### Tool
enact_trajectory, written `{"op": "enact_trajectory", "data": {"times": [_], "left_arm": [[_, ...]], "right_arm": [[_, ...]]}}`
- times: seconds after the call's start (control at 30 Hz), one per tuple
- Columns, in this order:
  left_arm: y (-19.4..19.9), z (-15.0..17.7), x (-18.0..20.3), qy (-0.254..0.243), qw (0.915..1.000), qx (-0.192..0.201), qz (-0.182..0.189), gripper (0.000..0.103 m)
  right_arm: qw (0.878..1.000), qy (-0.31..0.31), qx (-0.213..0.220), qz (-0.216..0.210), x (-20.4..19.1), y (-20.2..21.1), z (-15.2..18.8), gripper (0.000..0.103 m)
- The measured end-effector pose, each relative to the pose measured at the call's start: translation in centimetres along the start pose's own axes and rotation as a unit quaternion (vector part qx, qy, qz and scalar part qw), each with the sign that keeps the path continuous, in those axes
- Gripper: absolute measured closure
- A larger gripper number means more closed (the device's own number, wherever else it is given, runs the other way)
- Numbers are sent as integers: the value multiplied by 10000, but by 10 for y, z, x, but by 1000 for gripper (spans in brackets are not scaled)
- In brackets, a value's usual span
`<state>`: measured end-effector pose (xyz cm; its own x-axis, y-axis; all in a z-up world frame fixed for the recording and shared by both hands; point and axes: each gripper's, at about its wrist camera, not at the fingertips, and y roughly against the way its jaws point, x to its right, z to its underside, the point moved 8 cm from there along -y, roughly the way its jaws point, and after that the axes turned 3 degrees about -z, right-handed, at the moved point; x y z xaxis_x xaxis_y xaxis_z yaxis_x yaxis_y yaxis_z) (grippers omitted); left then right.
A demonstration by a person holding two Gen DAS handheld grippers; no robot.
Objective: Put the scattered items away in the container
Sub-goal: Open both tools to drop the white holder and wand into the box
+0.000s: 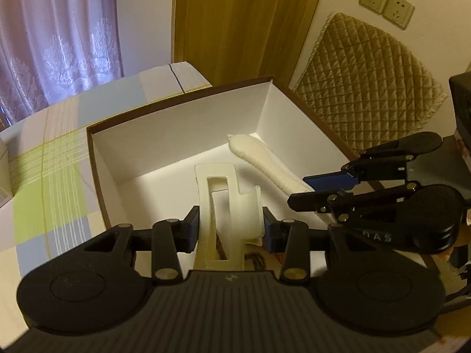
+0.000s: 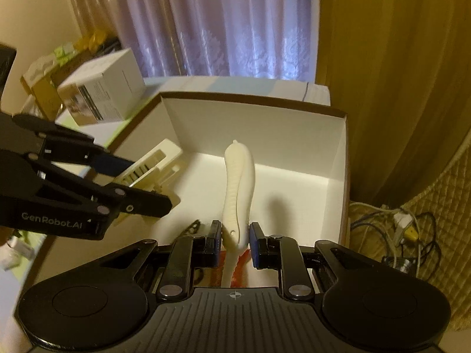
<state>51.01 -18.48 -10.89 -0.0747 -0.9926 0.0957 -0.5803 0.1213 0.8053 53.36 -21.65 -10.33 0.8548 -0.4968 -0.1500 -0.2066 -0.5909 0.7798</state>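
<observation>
The cream slotted holder [image 1: 226, 206] sits pinched in the left claw [image 1: 228, 226] above the open white box [image 1: 176, 144]. Beside it, the right claw [image 2: 235, 239] grips a ribbed cream handle [image 2: 238, 182], perhaps a brush, over the same box on the checked desk [image 1: 47, 158].

grippers [image 1: 229, 223]: 2 | open box [image 1: 179, 126]: 1 | cream plastic items [image 1: 220, 206]: 2 | wall sockets [image 1: 385, 4], upper right: 2 | small carton [image 2: 103, 88], upper left: 1
</observation>
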Motion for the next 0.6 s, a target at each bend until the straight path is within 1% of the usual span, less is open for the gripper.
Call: {"op": "enact_trajectory", "data": {"times": [0.13,0.3,0.43,0.6], "left_arm": [[-18,-6,-13,44,9998,-128,-112,67],[-37,-11,-24,-68,9992,-285,-258,67],[-51,-14,-26,-166,9985,-405,-333,67],[-65,-14,-28,-149,9978,-535,-350,67]], "right_arm": [[9995,226,-198,71,7,-17,-4,86],[9980,484,-393,68,10,-32,-7,86],[9965,641,-529,130,12,-43,-9,86],[9951,757,-611,199,15,-52,-9,86]]}}
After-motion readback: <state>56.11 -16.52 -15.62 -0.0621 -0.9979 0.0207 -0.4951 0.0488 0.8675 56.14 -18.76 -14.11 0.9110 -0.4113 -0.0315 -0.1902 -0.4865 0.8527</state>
